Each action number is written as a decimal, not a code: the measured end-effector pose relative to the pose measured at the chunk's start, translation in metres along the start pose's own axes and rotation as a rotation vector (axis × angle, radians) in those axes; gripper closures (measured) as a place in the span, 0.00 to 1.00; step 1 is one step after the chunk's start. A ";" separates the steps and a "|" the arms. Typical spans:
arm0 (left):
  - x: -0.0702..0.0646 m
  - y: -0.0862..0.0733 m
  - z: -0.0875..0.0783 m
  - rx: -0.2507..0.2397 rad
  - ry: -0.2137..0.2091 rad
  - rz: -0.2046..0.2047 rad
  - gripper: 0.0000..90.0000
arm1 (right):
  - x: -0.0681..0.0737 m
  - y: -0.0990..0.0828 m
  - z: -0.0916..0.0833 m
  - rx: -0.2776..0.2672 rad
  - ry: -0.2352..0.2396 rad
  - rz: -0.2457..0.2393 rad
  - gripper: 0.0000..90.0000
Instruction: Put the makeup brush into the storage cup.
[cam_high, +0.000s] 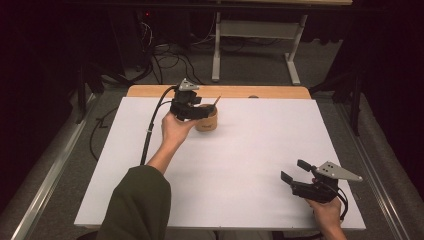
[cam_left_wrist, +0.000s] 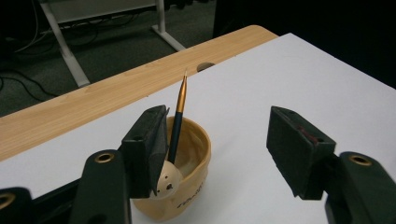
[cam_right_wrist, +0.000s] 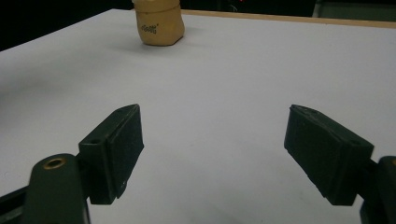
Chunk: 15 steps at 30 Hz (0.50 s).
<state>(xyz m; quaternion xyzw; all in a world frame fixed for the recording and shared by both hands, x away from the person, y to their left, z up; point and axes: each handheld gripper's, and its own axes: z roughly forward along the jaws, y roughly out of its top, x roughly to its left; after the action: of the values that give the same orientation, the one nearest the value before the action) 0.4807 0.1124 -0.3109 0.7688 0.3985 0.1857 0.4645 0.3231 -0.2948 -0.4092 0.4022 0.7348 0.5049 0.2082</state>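
Slim pencil (cam_left_wrist: 178, 119), light, stiff, point-fragile, upright in tan cup (cam_left_wrist: 194, 154) at white table's (cam_high: 240, 165) far edge, best pinched mid-shaft; left gripper (cam_left_wrist: 215, 149) wide, empty, just beside cup; right gripper (cam_right_wrist: 215, 154) wide, empty, well apart from cup.

High overview; two close claw-mounted views

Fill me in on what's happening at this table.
A person works with a gripper in each hand. The left gripper hangs open just above a tan cup near the table's far edge, with a pen standing inside and nothing between the jaws. The right gripper sits open over the white table, well away from the cup.
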 end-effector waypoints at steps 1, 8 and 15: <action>0.000 0.000 -0.001 -0.003 -0.001 0.000 0.43 | 0.000 0.000 0.000 0.000 0.000 0.001 0.24; -0.002 -0.006 -0.009 -0.024 -0.007 -0.004 0.42 | 0.000 0.000 -0.001 -0.014 0.002 0.005 0.24; -0.004 -0.010 -0.016 -0.036 -0.020 0.004 0.41 | 0.000 0.000 -0.001 -0.014 0.002 0.005 0.23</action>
<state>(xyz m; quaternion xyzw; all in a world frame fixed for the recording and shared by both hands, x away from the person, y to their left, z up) 0.4634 0.1214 -0.3109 0.7629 0.3889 0.1862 0.4818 0.3227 -0.2952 -0.4085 0.4021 0.7303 0.5111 0.2092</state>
